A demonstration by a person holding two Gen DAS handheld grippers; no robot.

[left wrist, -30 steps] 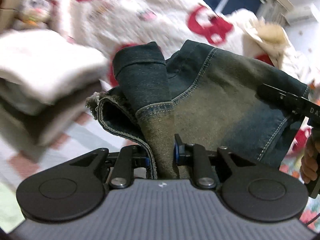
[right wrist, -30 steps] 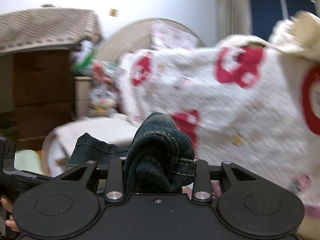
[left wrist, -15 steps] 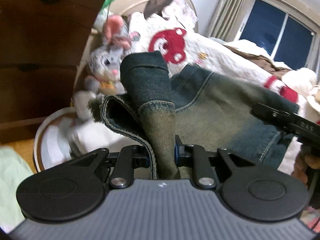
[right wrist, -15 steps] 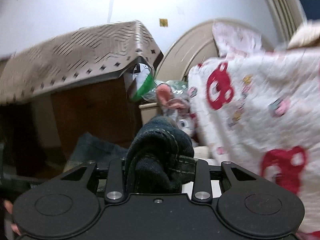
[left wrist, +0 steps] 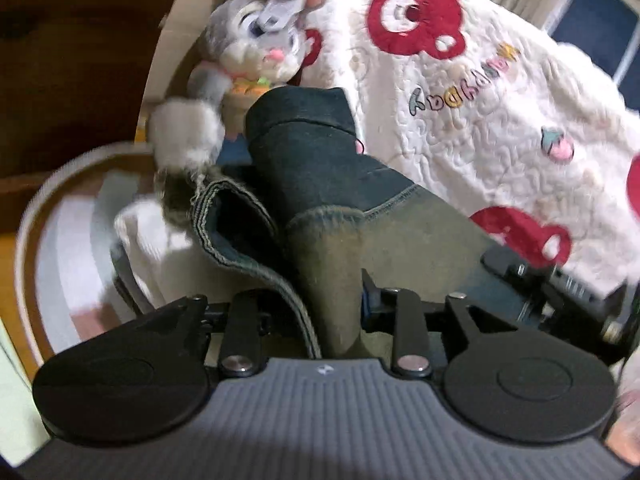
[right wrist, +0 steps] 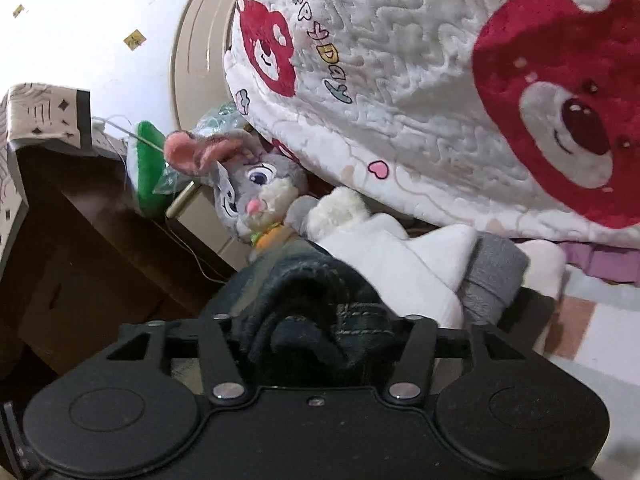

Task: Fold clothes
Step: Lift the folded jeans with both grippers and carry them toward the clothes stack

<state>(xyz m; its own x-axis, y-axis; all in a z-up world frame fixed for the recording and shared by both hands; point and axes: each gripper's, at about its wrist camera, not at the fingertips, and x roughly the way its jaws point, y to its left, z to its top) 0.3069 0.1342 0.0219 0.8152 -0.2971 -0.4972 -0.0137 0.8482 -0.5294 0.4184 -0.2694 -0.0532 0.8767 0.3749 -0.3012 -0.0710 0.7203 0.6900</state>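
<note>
Between the tools: folded denim jeans [left wrist: 360, 216] are carried, one bundle end in each tool, in front of a white quilt.
Left tool [left wrist: 320, 312]: its jaws are opening; a faded fold of the denim is still seen between them, with a dark stitched hem curling off to the left side. Whether the pads still press on the cloth cannot be told.
Right tool [right wrist: 316, 336]: its jaws are opening, and a thick dark roll of the denim, with a stitched seam showing, is bunched between them. Contact with the pads cannot be judged.
Right tool in the left view: a black tool body [left wrist: 560, 288] is seen at the right edge, against the far end of the denim.
Stack of folded clothes [right wrist: 400, 264]: white and grey garments are piled just beyond the denim roll in the right view, beside the quilt's lower edge.
Plush rabbit [right wrist: 256, 188]: a grey toy with a pink nose is propped next to the stack, its white paw lying against the white garment.
Quilt [left wrist: 500, 92]: white, textured, printed with red bear faces and coloured letters; it is heaped behind the denim.
Dark wooden cabinet [right wrist: 80, 248]: it is seen at the left, with a patterned cloth [right wrist: 36, 108] draped over its top.
</note>
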